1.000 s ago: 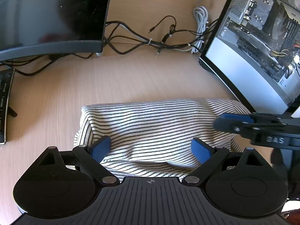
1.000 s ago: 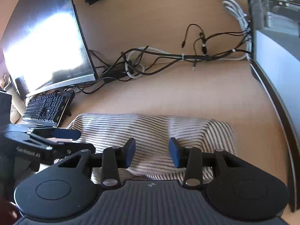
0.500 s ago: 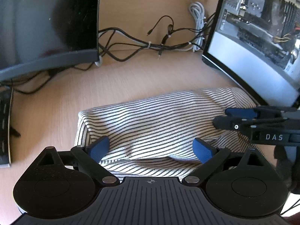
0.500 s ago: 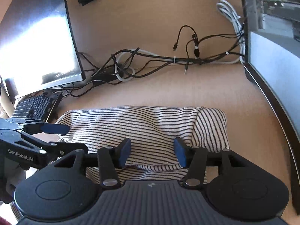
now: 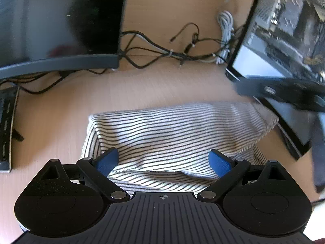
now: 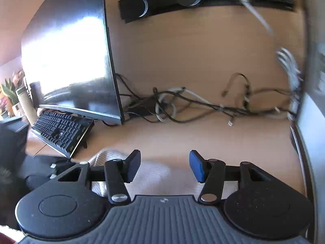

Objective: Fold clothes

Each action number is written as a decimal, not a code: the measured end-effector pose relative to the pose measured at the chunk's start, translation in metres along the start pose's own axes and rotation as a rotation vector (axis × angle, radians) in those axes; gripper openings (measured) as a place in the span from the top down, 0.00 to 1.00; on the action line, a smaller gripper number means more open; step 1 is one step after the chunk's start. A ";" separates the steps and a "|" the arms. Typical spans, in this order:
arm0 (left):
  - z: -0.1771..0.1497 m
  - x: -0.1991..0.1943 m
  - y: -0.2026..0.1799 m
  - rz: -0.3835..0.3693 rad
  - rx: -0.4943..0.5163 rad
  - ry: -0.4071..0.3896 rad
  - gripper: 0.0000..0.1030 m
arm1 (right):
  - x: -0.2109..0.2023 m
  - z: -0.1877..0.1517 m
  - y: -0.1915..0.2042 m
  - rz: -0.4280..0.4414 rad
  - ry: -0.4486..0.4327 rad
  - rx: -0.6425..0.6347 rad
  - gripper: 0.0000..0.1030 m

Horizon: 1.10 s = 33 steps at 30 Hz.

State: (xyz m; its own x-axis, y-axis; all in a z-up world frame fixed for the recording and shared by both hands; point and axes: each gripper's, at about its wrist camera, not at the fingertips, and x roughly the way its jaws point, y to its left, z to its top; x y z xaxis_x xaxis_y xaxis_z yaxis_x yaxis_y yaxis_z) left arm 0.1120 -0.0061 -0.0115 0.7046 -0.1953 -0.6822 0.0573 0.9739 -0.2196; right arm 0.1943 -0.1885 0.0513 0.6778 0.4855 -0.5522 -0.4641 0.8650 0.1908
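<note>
On the desk: folded striped garment (image 5: 174,134) lies flat on the light wood desk (image 5: 142,89), between the curved monitor (image 5: 59,24) and the glass-sided computer case (image 5: 284,40)
Left gripper (image 5: 163,160): blue pads spread wide apart, nothing between them; poised over the near edge of the garment, much as half a second ago
Right gripper (image 6: 164,165): jaws parted, empty; wider than a second ago
Right gripper, change: half a second ago it sat low at the garment's right end; now lifted and tipped up, seen blurred at upper right of the left wrist view (image 5: 284,93), clear of the cloth
Garment, change: right end no longer under the other tool; fold looks unchanged
Right wrist view: garment (image 6: 150,170) only a pale, washed-out patch beneath the pads; stripes not readable
Background: keyboard (image 6: 61,128) propped at left, tangle of cables (image 6: 193,105) along the back wall, black soundbar (image 6: 203,0) above
</note>
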 end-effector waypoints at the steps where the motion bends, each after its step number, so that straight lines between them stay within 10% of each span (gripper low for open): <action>1: 0.000 -0.003 0.001 -0.001 -0.015 -0.003 0.04 | 0.015 0.003 -0.001 0.033 0.033 0.001 0.29; 8: -0.006 -0.036 0.024 0.107 -0.162 0.006 0.04 | 0.096 -0.005 0.024 0.067 0.202 -0.290 0.22; 16: 0.000 -0.059 0.041 0.168 -0.266 -0.032 0.04 | 0.117 0.005 0.005 0.194 0.351 -0.118 0.18; 20: 0.003 -0.068 0.046 0.150 -0.302 -0.064 0.04 | 0.090 0.007 0.017 0.215 0.318 -0.143 0.62; 23: 0.005 -0.080 0.061 0.110 -0.383 -0.100 0.04 | 0.051 0.005 0.041 0.212 0.243 -0.222 0.74; 28: 0.009 -0.078 0.060 0.084 -0.376 -0.088 0.01 | 0.012 -0.040 0.088 0.138 0.165 -0.428 0.76; 33: -0.005 -0.045 0.041 0.072 -0.328 0.054 0.04 | 0.004 -0.070 0.094 0.100 0.126 -0.266 0.68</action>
State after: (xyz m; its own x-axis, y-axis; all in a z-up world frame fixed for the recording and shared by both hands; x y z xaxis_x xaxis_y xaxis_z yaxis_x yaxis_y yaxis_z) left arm 0.0790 0.0416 0.0065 0.6598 -0.1417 -0.7380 -0.2277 0.8982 -0.3761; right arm 0.1141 -0.1144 0.0104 0.5532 0.5322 -0.6409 -0.6691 0.7422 0.0387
